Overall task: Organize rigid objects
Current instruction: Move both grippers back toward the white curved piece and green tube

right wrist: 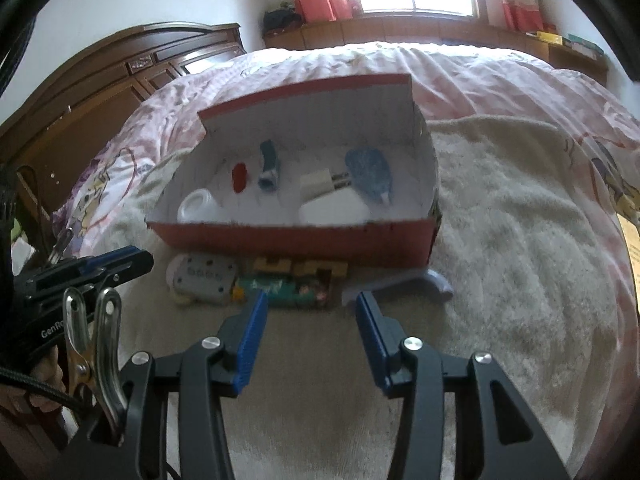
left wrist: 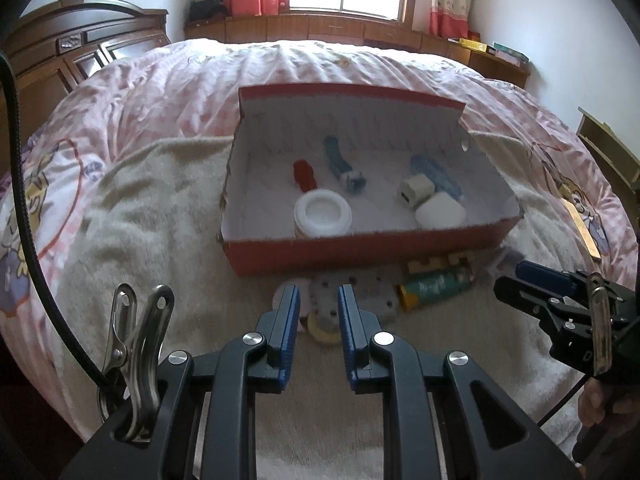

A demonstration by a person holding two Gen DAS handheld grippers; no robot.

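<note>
From the left wrist, the left gripper (left wrist: 319, 300), jaws narrow and empty, hangs over a grey block (left wrist: 352, 294) lying outside the half-filled red box (left wrist: 360, 248); from the right wrist, the right gripper (right wrist: 310, 308), wider and empty, faces a green tube (right wrist: 284, 290), likely the next pickup.

Two pairs of black tongs: left tongs (left wrist: 319, 294), right tongs (right wrist: 312, 300). Blue ribbed pads (left wrist: 289, 312) on the inner faces, round silver screws (left wrist: 254, 338) at the linkages. Steel spring clip (left wrist: 132, 344) beside each, braided black cable (left wrist: 28, 208) trailing off. White "GenRo" lettering (right wrist: 53, 334).
</note>
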